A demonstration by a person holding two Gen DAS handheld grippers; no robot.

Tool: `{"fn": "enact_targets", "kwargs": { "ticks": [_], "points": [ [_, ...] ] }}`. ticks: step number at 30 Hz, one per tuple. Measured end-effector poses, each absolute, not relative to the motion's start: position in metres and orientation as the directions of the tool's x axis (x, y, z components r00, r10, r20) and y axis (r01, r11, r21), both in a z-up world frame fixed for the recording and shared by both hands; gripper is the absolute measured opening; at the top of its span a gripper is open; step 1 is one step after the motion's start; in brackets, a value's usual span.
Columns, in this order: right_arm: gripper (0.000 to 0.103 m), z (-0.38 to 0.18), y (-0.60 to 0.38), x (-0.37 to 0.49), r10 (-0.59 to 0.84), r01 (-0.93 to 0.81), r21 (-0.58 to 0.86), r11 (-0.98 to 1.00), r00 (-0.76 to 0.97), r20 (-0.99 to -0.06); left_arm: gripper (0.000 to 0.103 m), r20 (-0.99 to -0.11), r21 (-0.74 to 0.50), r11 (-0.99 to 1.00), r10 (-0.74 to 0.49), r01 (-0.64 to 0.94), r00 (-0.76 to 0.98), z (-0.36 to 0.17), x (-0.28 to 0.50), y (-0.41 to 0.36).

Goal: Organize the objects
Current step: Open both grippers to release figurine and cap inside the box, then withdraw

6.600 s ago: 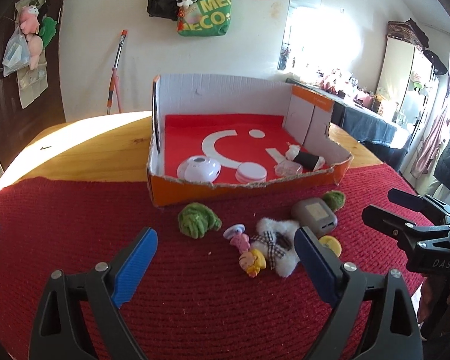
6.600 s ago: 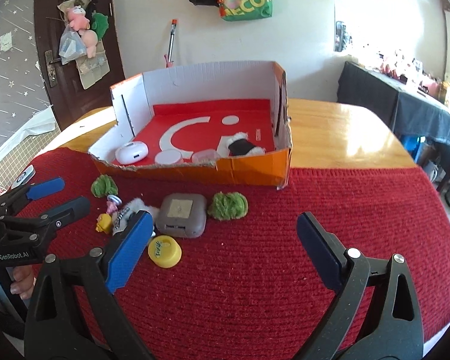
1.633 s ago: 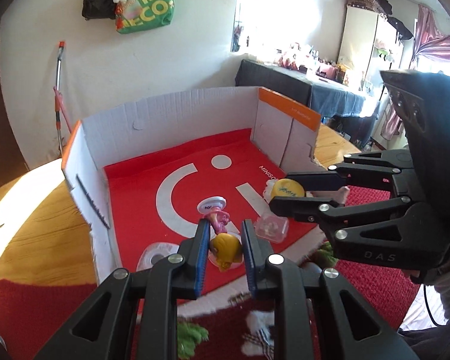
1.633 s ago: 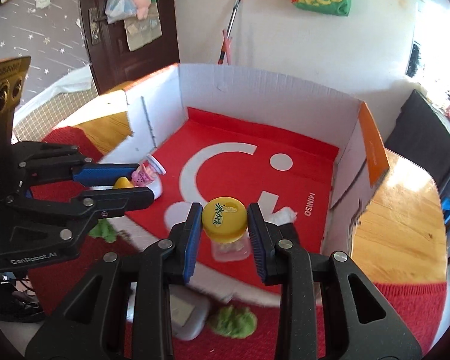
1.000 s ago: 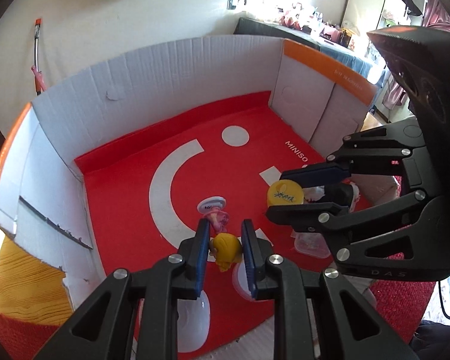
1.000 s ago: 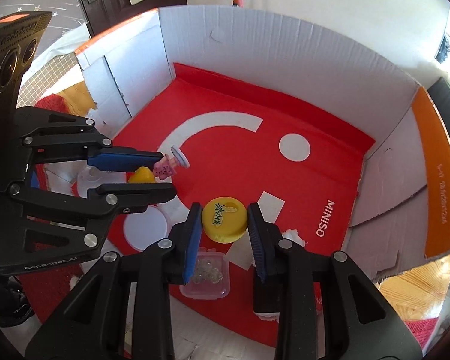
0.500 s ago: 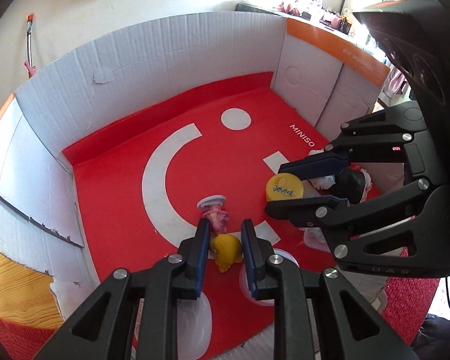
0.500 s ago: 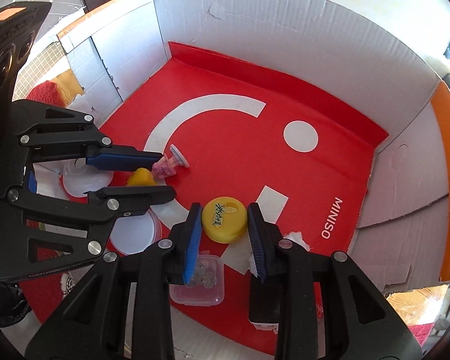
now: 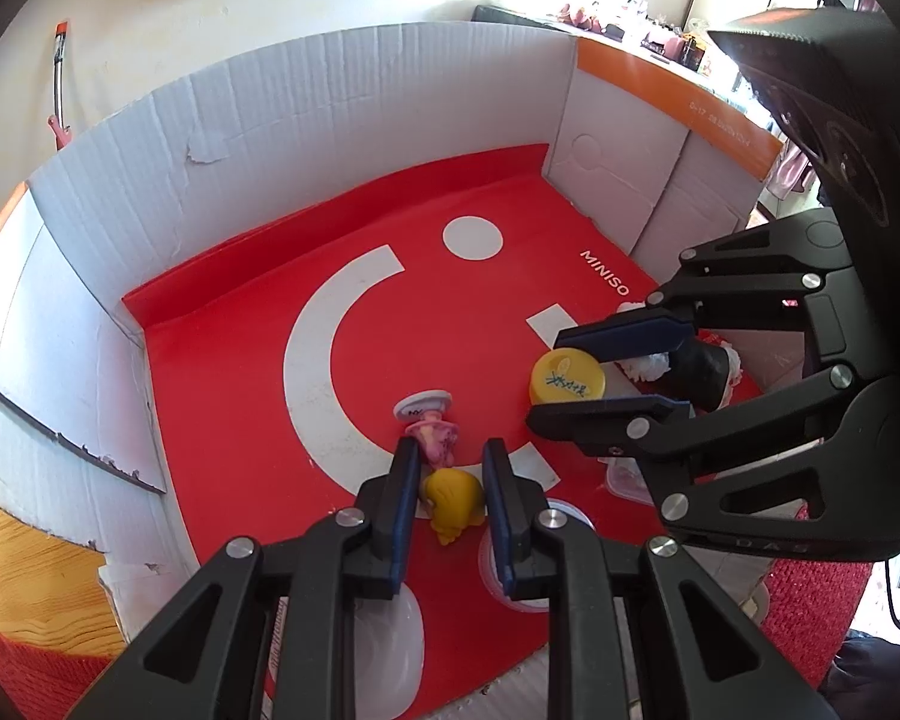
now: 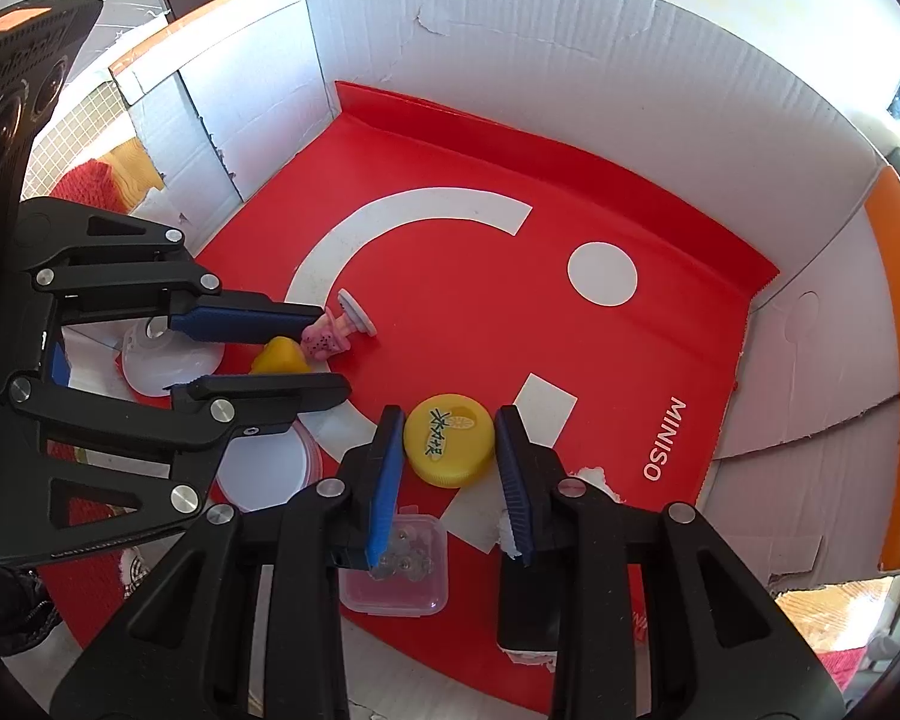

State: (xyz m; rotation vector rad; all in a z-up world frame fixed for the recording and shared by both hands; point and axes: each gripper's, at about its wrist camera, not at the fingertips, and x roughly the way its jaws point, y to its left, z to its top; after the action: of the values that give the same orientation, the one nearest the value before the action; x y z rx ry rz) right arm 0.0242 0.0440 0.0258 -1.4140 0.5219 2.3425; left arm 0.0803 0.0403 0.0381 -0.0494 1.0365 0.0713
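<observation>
Both grippers are low inside the open cardboard box (image 9: 354, 120) with the red floor. My left gripper (image 9: 450, 462) stands around the yellow-haired pink doll (image 9: 450, 495), its jaws slightly parted from the doll's head; the doll rests on the box floor and also shows in the right wrist view (image 10: 324, 342). My right gripper (image 10: 450, 438) has its jaws parted around the yellow cap (image 10: 448, 444), which lies on the floor with small gaps on both sides. The cap also shows in the left wrist view (image 9: 567, 381).
In the box lie a white round case (image 10: 168, 363), a white round lid (image 10: 264, 471), a clear small plastic box (image 10: 399, 570) and a black-and-white plush (image 9: 699, 363). Red knitted cloth (image 9: 810, 600) and wooden table (image 9: 30, 576) lie outside the box walls.
Both grippers have come down to the box floor. The left jaws have parted from the doll and the right jaws from the yellow cap, which now rest on the floor.
</observation>
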Motion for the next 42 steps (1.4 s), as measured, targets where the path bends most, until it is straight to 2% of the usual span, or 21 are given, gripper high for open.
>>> {"fn": "enact_targets", "kwargs": {
  "ticks": [23, 38, 42],
  "points": [
    [0.030, 0.025, 0.046, 0.018, 0.107, -0.478, 0.117, -0.871, -0.417, -0.903, 0.023, -0.860, -0.017, 0.996, 0.029, -0.085, 0.509, 0.041, 0.078, 0.040],
    [0.030, 0.029, 0.047, 0.018, 0.109, -0.494, 0.136, -0.859, -0.436, -0.893, 0.025, -0.855, -0.035, 0.995, 0.020, -0.098, 0.518, 0.042, 0.072, 0.030],
    [0.030, 0.032, 0.046, 0.018, 0.115, -0.498, 0.138, -0.856, -0.444, -0.889, 0.029, -0.848, -0.046, 0.994, 0.016, -0.103, 0.530, 0.046, 0.065, 0.028]
  ]
}}
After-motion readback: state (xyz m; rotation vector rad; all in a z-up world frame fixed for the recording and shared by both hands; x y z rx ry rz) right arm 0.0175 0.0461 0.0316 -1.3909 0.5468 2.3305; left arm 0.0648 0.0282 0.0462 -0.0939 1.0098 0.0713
